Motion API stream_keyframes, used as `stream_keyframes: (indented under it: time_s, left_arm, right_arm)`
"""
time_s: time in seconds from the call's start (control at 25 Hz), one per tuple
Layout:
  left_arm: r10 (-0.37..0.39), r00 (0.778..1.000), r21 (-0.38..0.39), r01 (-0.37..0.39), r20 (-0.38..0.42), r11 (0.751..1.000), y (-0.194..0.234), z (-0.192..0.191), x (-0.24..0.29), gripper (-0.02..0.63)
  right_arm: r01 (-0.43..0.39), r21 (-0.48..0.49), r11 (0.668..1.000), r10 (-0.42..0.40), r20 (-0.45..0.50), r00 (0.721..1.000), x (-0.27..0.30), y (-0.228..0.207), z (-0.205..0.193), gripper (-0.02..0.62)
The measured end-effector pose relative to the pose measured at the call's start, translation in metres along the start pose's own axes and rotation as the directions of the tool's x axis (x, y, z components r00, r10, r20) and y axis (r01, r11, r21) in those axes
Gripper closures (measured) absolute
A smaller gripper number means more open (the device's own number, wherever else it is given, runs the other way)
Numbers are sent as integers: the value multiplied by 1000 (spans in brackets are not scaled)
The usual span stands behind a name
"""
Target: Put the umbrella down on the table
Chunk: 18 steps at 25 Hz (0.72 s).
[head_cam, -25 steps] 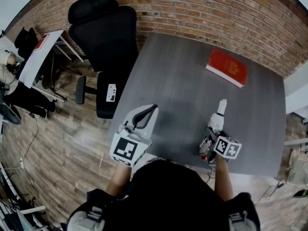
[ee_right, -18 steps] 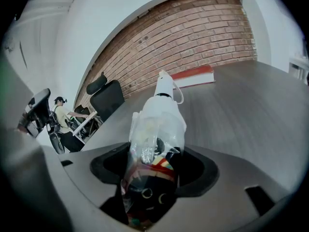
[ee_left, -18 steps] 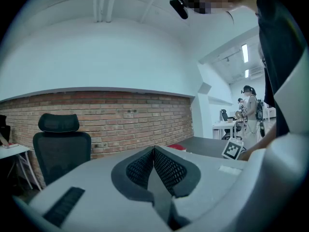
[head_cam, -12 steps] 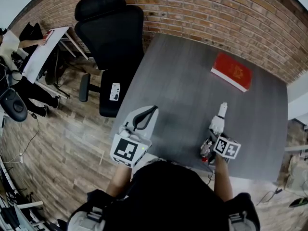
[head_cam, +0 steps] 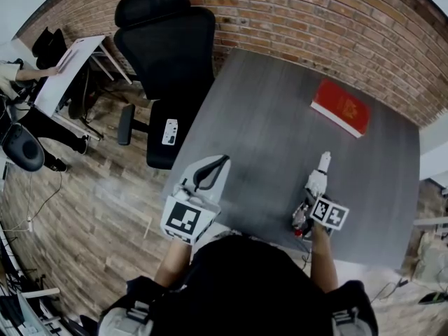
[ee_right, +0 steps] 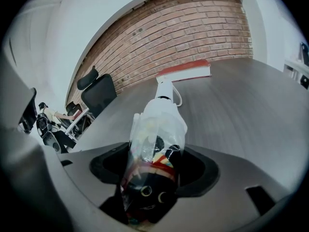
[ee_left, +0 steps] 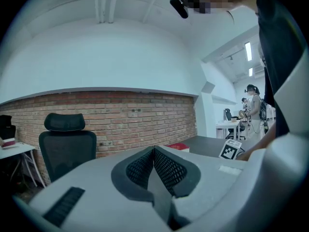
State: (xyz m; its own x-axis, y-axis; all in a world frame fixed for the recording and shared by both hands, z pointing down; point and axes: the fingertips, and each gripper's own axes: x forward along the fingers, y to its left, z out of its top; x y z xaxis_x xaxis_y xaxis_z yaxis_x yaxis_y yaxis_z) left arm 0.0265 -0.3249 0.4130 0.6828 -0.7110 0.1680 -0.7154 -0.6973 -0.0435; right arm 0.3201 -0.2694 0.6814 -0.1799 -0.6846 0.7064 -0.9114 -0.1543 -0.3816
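Observation:
A folded umbrella [head_cam: 316, 176] in a clear plastic sleeve, with a white handle at its far end, lies along my right gripper [head_cam: 310, 191] over the front right of the grey table [head_cam: 266, 117]. In the right gripper view the jaws are shut on the umbrella [ee_right: 157, 124], whose dark patterned end sits deep between them. Whether the handle touches the table I cannot tell. My left gripper [head_cam: 222, 159] hangs over the table's front left corner, pads [ee_left: 145, 166] pressed together with nothing in them.
A red book [head_cam: 341, 108] lies at the table's far right, near the brick wall. A black office chair [head_cam: 168, 54] stands off the table's left side. A person sits at a white desk [head_cam: 66, 75] at far left.
My right gripper has sunk a little toward the table with the umbrella still in it. The left gripper has kept its place.

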Motion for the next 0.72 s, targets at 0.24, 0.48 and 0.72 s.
stream_keyframes:
  time_s: [0.24, 0.48, 0.72]
  left_arm:
    - [13, 1000, 0, -13, 1, 1000, -1, -2, -4, 603]
    - [20, 1000, 4, -20, -3, 1000, -3, -3, -4, 603]
    - [22, 1000, 11, -22, -1, 1000, -5, -2, -5, 603]
  right_arm:
    - [28, 1, 1000, -28, -21, 999, 4, -3, -3, 300]
    - [25, 17, 1000, -24, -48, 999, 10, -6, -6, 295]
    - [11, 31, 999, -9, -63, 998, 12, -6, -7, 290]
